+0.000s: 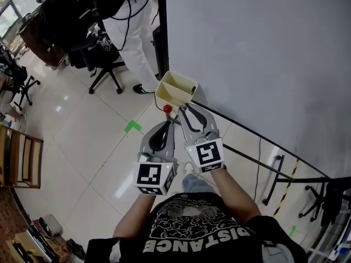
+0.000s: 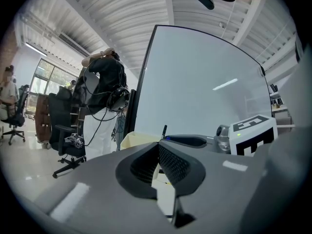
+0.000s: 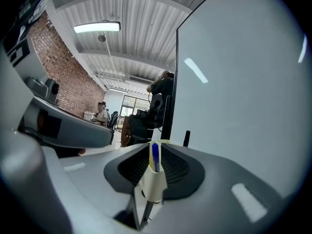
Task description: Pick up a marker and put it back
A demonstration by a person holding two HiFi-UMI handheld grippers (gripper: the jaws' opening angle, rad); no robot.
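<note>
L gripper [image 1: 168,124] pressed shut, empty, beside R gripper [image 1: 184,109] pinching blue marker [image 3: 155,156] at near edge of cream holder [image 1: 175,89] by whiteboard [image 1: 263,53]. Black marker [image 3: 186,138] stands beyond, small red thing [image 1: 167,109] nr L tip.

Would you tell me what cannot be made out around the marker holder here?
- Lower body of the blue marker: right gripper view, hidden in the cream holder.
- Whether fingers of the right gripper press it: right gripper view, contact unclear.
- Red item by the holder: head view, too small.
- Body of the black marker: right gripper view, behind that gripper.
</note>
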